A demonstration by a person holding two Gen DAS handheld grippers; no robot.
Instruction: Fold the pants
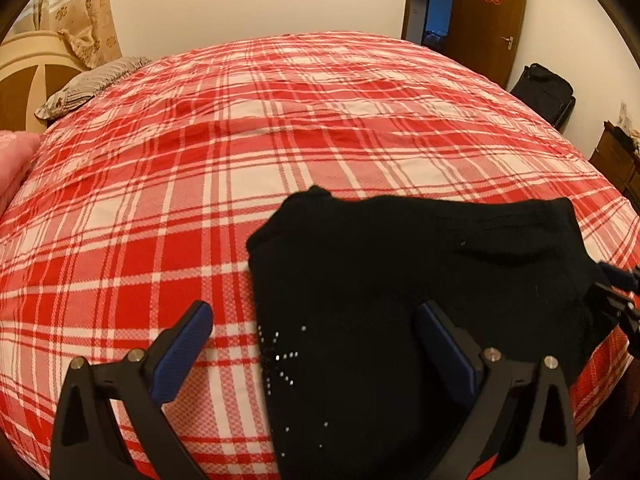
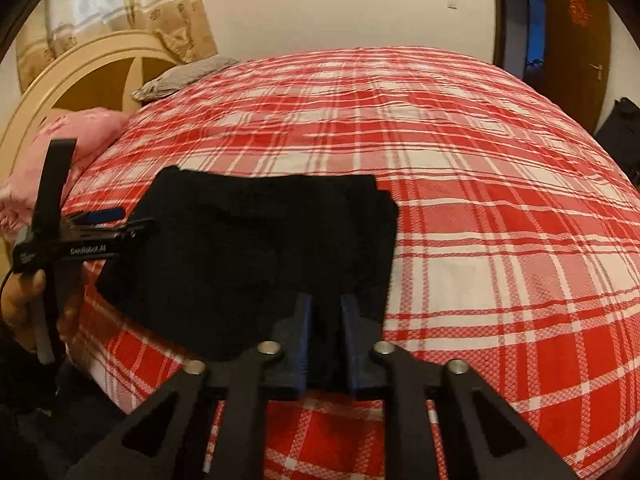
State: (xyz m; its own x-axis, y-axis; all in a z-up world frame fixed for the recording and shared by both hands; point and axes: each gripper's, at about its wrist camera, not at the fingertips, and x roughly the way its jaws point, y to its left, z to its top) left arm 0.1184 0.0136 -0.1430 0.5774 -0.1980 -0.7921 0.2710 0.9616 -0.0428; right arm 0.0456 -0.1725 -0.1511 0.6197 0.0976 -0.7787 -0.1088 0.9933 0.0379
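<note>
Left wrist view: left gripper [image 1: 312,344], jaws apart, straddles the pants' [image 1: 400,280] near-left edge on the bed [image 1: 160,200]; lower it to pinch only that edge.
Right wrist view: right gripper [image 2: 325,312] clamped on the pants' [image 2: 256,240] near hem; lift both sides evenly.

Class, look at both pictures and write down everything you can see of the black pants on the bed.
The black pants are dark, soft, knit-looking fabric, already folded into a compact, slightly rumpled bundle. Small shiny studs form a starburst near one edge. They lie flat on the red and white plaid bedspread, near its front edge. The right hand-held gripper is shut on a fold at the near edge; the left hand-held gripper is open, straddling the other side's edge.
</note>
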